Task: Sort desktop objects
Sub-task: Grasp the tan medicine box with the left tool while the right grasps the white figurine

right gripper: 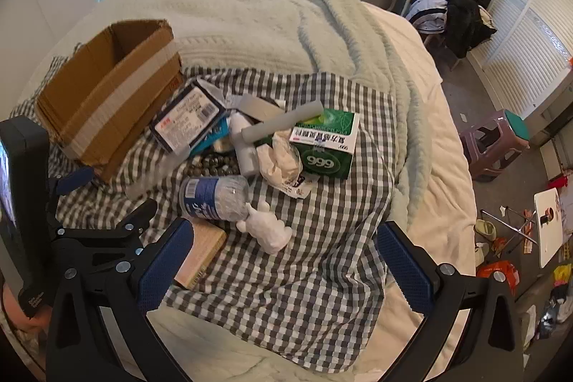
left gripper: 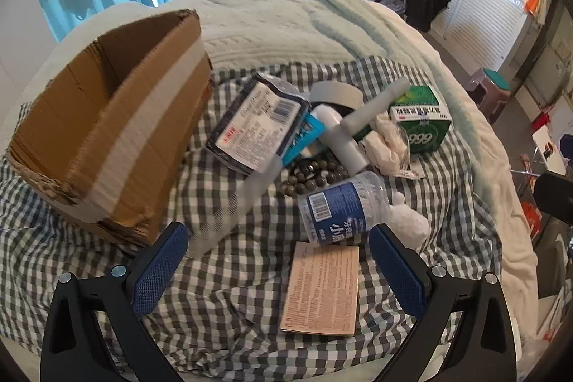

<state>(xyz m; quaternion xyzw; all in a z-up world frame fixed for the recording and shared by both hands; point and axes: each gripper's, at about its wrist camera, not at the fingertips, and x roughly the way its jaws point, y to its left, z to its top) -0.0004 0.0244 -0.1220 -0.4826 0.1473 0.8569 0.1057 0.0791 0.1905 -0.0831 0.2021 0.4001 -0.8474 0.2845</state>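
An open cardboard box [left gripper: 107, 131] [right gripper: 107, 102] stands on the left of a checked cloth [left gripper: 222, 303] [right gripper: 304, 292]. Beside it lies a pile: a wrapped tissue pack [left gripper: 258, 127] [right gripper: 186, 120], a green medicine box [left gripper: 422, 117] [right gripper: 326, 145], white tubes [left gripper: 376, 104] [right gripper: 283, 122], dark beads [left gripper: 315, 174], a plastic bottle [left gripper: 340, 210] [right gripper: 215, 196], a white figurine [right gripper: 266, 230] and a beige booklet [left gripper: 322, 289]. My left gripper [left gripper: 277, 253] [right gripper: 111, 194] hovers open over the booklet, near the bottle. My right gripper [right gripper: 284, 238] is open above the cloth, just short of the figurine.
A pale green blanket [right gripper: 286, 24] covers the bed behind the cloth. The bed's edge drops off on the right to a floor with a purple stool [right gripper: 497, 145] and scattered litter. A grey tape roll [left gripper: 336, 93] and crumpled white paper [right gripper: 279, 160] sit in the pile.
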